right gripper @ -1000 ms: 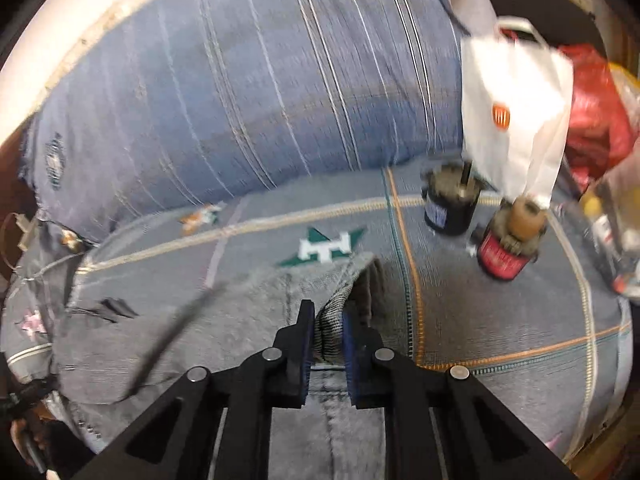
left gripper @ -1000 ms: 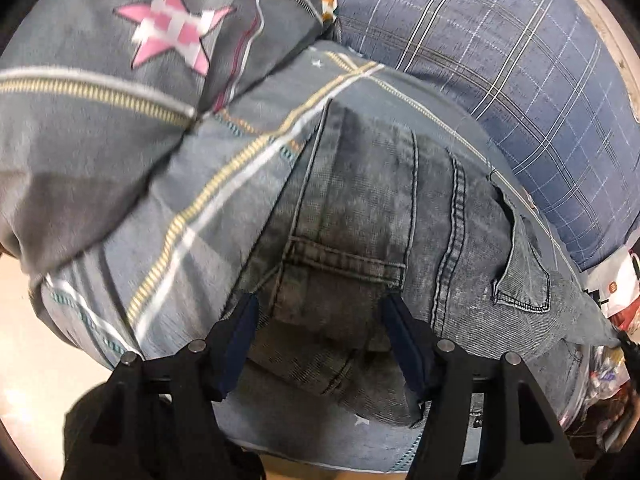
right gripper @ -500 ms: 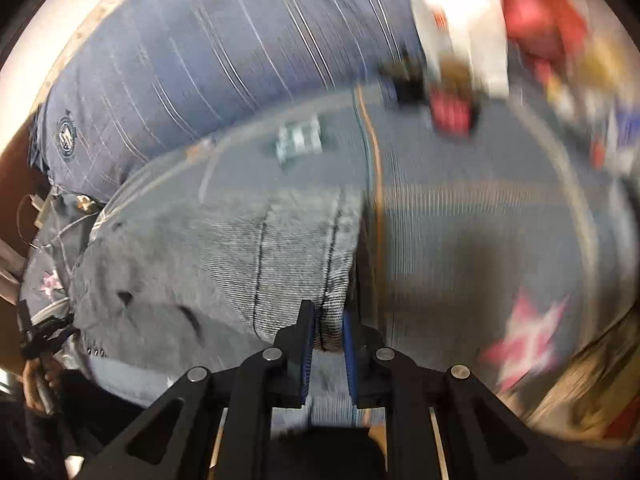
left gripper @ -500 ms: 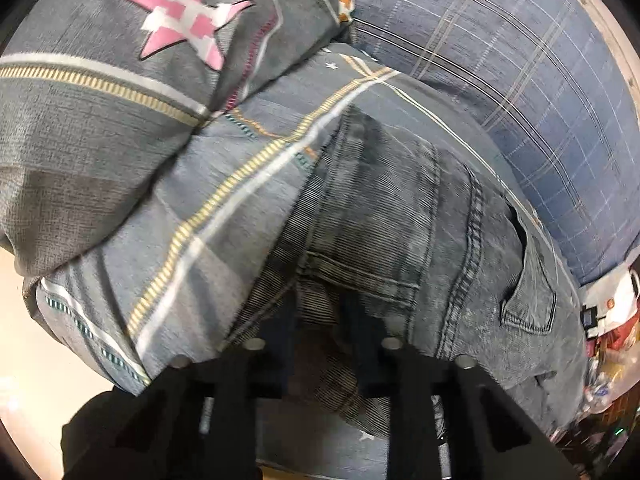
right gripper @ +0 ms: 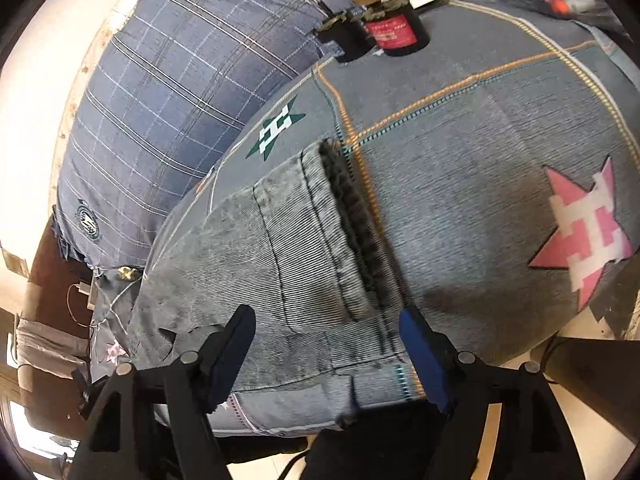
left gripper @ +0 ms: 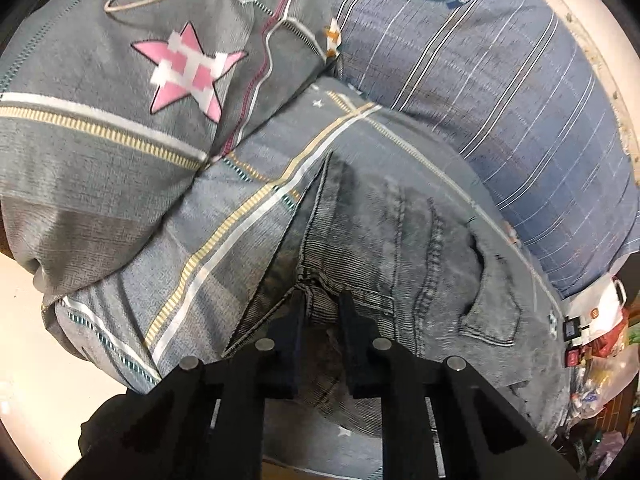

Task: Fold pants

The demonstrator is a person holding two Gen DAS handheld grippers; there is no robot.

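Grey washed denim pants [left gripper: 400, 232] lie folded on a grey patterned bed cover [left gripper: 240, 208]. In the left wrist view my left gripper [left gripper: 322, 300] is closing, its pads pinching a fold of the pants near the waistband and a back pocket. In the right wrist view the leg hems of the pants [right gripper: 260, 248] rest stacked on the bed cover [right gripper: 480, 180]. My right gripper [right gripper: 325, 314] is opening just above that end; its blue pads stand wide on either side of the denim and do not press it.
A blue plaid pillow [left gripper: 480, 80] lies behind the pants, also visible as the plaid pillow [right gripper: 160, 100]. A grey cushion with a pink star [left gripper: 120, 120] sits to the left. Dark jars [right gripper: 394, 32] and a white bag [left gripper: 596, 312] stand at the far end. The bed edge is near.
The left gripper went from wide open to pinched on the denim. The right gripper swung the leg end over and down onto the pants, then let go and spread its jaws.
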